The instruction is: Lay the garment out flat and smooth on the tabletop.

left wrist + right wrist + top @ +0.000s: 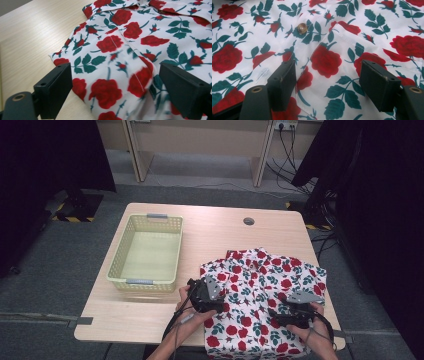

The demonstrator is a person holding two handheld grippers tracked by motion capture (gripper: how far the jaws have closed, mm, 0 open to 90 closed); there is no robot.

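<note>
Here, rose-print shirt (260,295) on pale wood table (210,235), grey floor around; both claws seemingly agape.

Pale wooden table (165,320) on grey carpet (50,270), black curtains (45,155) either side, white desk legs (137,155) behind.

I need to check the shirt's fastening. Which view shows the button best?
The right gripper view: the button is close and sharp on the shirt, ahead of the right tool. The high view is too distant to make it out; the left gripper view shows cloth and seams.
</note>
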